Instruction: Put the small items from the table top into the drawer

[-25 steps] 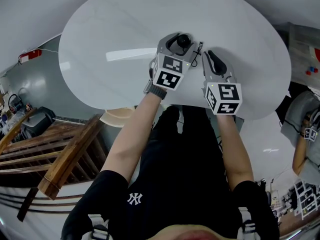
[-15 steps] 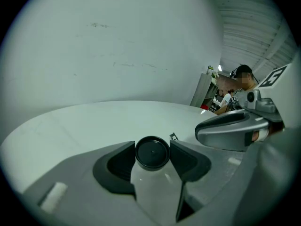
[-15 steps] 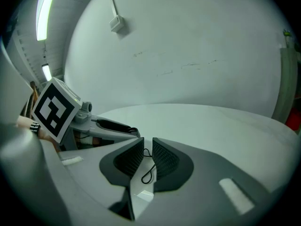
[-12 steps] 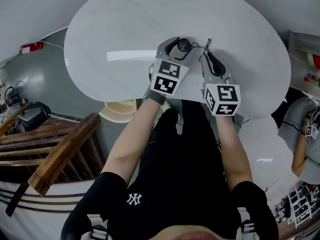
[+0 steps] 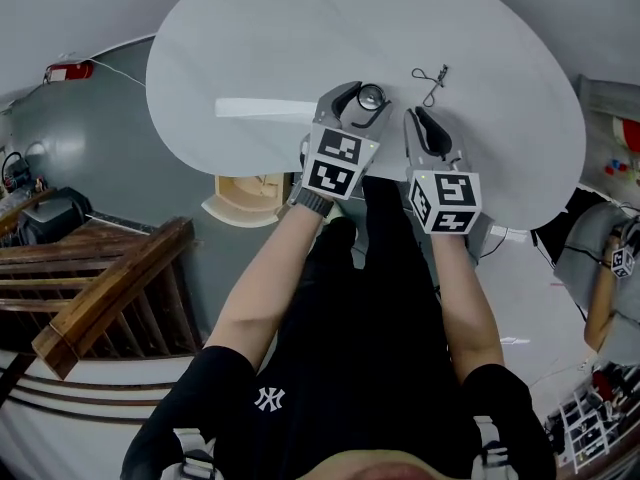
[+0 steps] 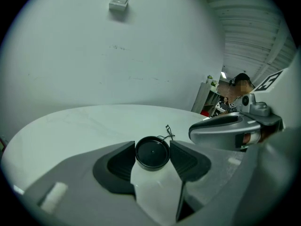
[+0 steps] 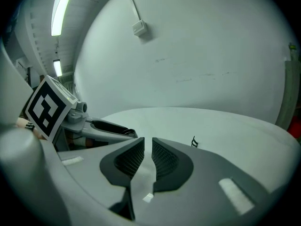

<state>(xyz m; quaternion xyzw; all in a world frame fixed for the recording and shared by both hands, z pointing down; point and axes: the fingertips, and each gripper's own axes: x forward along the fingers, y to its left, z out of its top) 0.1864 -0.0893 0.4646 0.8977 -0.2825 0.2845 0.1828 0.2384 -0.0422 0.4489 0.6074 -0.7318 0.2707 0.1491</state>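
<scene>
White table point(image 5: 250, 48): left gripper point(image 5: 366, 97), clamped on 1 black cap point(image 6: 152, 152), has drawn back from the clip point(image 5: 432, 81) toward the table's edge, likely drawer-bound; right gripper point(image 7: 147, 157) near-closed, empty.

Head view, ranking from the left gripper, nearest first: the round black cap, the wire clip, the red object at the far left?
1. round black cap: gripped between the jaws of the left gripper.
2. wire clip: lying on the table, ahead and to the right.
3. red object: far left, off the table.
</scene>
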